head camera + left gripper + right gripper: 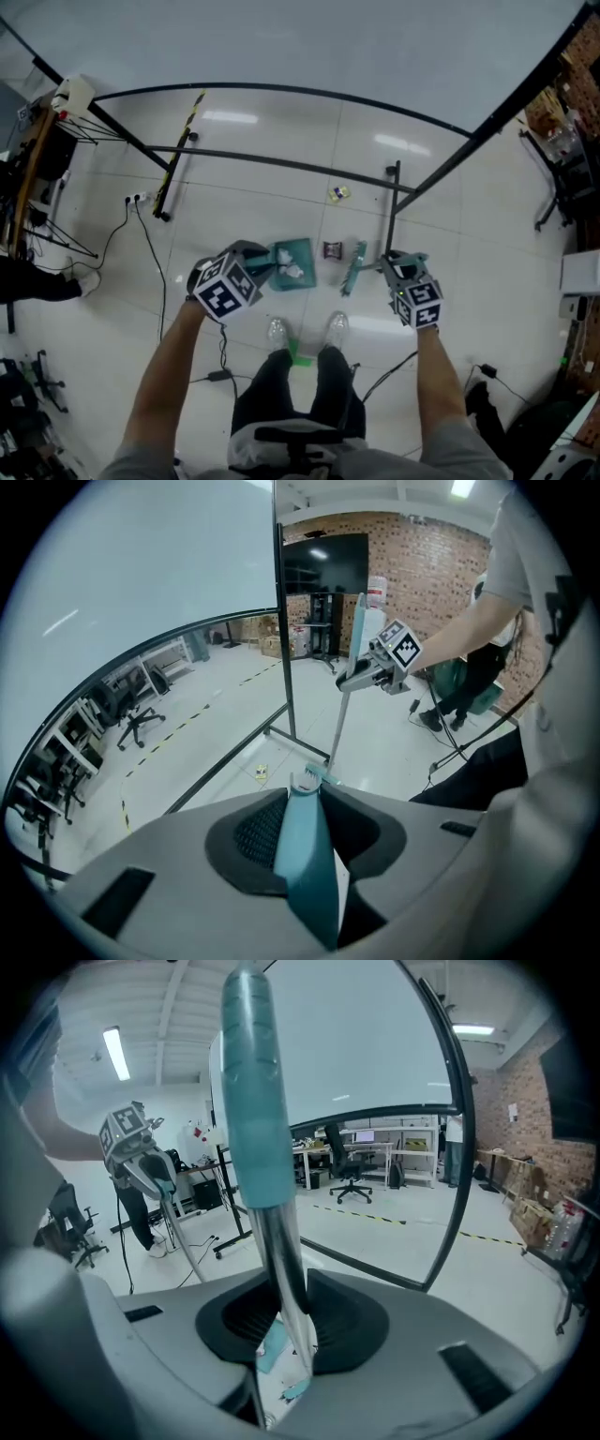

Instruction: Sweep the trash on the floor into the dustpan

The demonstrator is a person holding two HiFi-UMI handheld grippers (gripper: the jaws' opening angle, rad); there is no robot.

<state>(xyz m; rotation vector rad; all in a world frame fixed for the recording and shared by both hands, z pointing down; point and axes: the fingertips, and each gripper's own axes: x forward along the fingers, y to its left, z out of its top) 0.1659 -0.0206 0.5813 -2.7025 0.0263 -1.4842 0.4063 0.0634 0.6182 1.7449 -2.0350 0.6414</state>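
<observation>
Around me spreads a glossy white tiled floor (487, 281) under ceiling strip lights (117, 1052). A brick wall (431, 564) carries a dark screen (324, 564), and office chairs (352, 1174) stand beyond.

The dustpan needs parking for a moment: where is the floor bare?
Bare tiles lie between the black floor bar and the dustpan, and right of the right gripper. It is crowded around the dark wrapper and broom.
</observation>
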